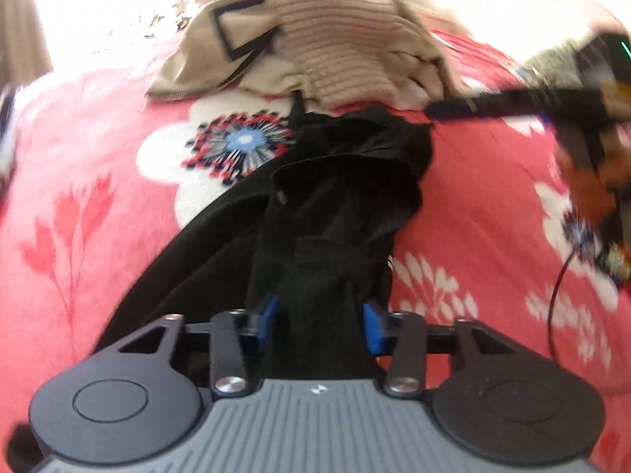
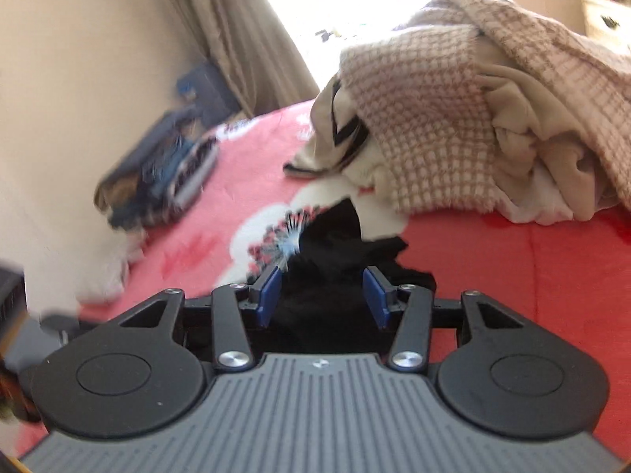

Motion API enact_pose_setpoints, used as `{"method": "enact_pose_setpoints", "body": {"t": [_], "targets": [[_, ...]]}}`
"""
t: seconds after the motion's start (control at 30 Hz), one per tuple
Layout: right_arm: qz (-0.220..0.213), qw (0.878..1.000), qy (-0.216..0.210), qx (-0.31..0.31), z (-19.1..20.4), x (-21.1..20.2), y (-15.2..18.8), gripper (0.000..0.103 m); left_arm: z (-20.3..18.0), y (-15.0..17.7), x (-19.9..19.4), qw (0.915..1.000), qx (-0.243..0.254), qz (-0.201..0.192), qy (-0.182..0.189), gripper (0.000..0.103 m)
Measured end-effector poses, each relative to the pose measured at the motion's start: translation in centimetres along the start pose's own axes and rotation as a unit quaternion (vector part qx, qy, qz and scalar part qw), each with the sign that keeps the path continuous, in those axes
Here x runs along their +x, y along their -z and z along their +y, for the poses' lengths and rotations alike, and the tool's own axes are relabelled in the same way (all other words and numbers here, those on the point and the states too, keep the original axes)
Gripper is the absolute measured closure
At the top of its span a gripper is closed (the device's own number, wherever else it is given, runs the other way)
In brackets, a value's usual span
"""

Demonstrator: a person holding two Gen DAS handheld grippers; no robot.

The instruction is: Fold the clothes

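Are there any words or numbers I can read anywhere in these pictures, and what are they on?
No words or numbers can be read.
Left gripper: a tiny white logo mark on its grey body, no letters.
Right gripper: the same small mark.
Beige garment: a black outlined shape, not readable as a letter.

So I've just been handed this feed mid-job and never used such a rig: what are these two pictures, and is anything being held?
Each picture comes from a camera on a hand-held two-finger gripper, looking along its blue pads. In the left view, the left gripper has a black garment between its pads; whether they pinch it is unclear. The right gripper straddles the same dark cloth, pads seemingly apart. Both work over a red flowered blanket. Behind lies a pile of beige clothes, unfolded.
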State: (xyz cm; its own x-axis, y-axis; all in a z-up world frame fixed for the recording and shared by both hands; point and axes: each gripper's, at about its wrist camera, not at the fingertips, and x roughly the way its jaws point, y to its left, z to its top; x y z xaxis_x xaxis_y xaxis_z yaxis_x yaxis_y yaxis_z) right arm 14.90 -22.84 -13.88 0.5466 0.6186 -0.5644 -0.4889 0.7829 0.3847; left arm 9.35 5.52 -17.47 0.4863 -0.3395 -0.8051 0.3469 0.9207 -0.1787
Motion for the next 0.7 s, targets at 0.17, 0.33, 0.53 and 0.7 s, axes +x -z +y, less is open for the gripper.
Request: {"method": "enact_pose_setpoints", "body": {"t": [0.17,0.33,0.53,0.7], "targets": [[0.011,0.994,0.02,-0.106,3.0,1.9,1.4,0.058,0.3,0.6,-1.1,0.9996,-0.017,-0.021,0.0,0.087],[0.042,0.966,0.067,-0.248,6.0,5.2,2.3,0.06,-0.4,1.0,-3.0,0.9987,-0.003,-0.051,-0.002,0.097],[0.03,0.938,0.182,-0.295,5.5,5.7,2.4,0.074,-1.6,2.0,-5.4,0.9963,0.023,-0.082,0.009,0.099],[0.036,0.921,0.238,-0.307,4.6,6.2,3.4,0.074,-2.9,2.9,-7.1,0.9934,0.05,-0.101,0.018,0.099]]}}
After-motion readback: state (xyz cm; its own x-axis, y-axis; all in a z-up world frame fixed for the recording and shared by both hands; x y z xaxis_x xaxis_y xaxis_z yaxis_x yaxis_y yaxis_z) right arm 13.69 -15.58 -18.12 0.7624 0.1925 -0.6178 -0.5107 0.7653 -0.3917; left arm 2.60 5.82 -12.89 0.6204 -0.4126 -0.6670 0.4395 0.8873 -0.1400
